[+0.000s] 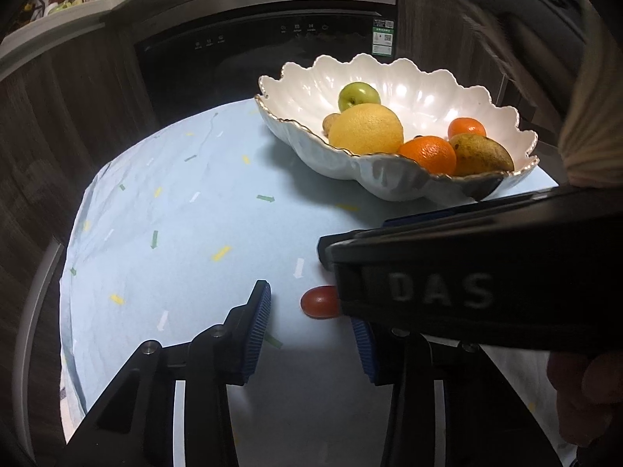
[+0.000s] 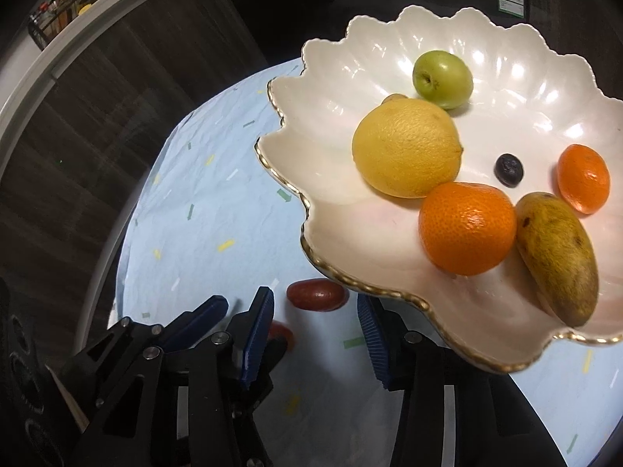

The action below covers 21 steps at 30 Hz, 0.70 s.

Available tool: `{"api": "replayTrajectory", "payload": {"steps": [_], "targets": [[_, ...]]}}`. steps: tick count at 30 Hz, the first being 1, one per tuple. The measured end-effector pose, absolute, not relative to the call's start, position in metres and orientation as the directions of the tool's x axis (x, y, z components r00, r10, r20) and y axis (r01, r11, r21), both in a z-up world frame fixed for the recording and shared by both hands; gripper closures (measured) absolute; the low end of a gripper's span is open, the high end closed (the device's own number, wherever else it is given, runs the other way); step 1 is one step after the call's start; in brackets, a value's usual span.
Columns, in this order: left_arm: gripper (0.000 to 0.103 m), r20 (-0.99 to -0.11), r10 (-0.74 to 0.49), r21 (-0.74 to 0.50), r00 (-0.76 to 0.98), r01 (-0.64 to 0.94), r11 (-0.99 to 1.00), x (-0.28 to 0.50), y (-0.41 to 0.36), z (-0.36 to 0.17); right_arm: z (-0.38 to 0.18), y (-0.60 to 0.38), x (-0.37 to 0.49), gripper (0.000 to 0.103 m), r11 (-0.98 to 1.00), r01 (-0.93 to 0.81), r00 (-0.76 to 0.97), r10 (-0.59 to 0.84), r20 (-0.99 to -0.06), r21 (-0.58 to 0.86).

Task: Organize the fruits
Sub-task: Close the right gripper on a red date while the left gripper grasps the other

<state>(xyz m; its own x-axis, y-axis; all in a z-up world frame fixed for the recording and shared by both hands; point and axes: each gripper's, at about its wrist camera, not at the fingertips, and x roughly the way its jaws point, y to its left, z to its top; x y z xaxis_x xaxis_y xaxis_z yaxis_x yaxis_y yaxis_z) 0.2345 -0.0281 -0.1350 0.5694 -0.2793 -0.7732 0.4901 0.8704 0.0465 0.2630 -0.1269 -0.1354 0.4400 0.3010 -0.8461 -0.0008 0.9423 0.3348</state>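
Clearly the job is well along: most of the fruit already sits in the white scalloped bowl (image 2: 518,58), and two small red fruits remain on the pale blue tablecloth (image 1: 175,202).

Going left to right in the right wrist view, the left gripper (image 2: 249,325) comes in at the lower left, its fingers spread around one red fruit (image 2: 281,332) without visibly pressing it — that fruit is mostly hidden behind a blue pad. Just beside it, the right gripper (image 2: 317,334) points down at the other red fruit (image 2: 317,294), which lies on the cloth close under the bowl's gold rim. Its fingers are spread too, with nothing pinched; the fruit sits just ahead of the tips. Further right, in the bowl, lie a green apple (image 2: 443,79), a large yellow citrus (image 2: 407,148), an orange (image 2: 467,227), a dark grape (image 2: 509,170), a mango (image 2: 558,258) and a second orange (image 2: 583,179).

I judge the step in hand to be a double pickup. Each gripper next needs to settle its pads on either side of its fruit and close gently, since these look soft and likely to roll — then lift clear of the rim and into the bowl.
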Motion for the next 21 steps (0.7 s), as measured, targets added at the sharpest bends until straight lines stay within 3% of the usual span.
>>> {"api": "replayTrajectory", "payload": {"steps": [11, 15, 21], "targets": [[0.072, -0.758, -0.3, 0.034, 0.579, 0.495, 0.868, 0.2343, -0.0289, -0.1366, -0.1401, -0.1257, 0.2673, 0.059, 0.943, -0.026, 0.446, 0.308, -0.84, 0.332], [0.077, -0.76, -0.314, 0.022, 0.569, 0.506, 0.863, 0.234, -0.0292, -0.137, -0.1413, -0.1246, 0.2671, 0.071, 0.946, -0.029, 0.447, 0.301, -0.842, 0.323], [0.08, -0.758, -0.326, 0.012, 0.565, 0.512, 0.859, 0.2329, -0.0291, -0.1366, -0.1411, -0.1242, 0.2655, 0.073, 0.946, -0.039, 0.452, 0.304, -0.838, 0.322]]}}
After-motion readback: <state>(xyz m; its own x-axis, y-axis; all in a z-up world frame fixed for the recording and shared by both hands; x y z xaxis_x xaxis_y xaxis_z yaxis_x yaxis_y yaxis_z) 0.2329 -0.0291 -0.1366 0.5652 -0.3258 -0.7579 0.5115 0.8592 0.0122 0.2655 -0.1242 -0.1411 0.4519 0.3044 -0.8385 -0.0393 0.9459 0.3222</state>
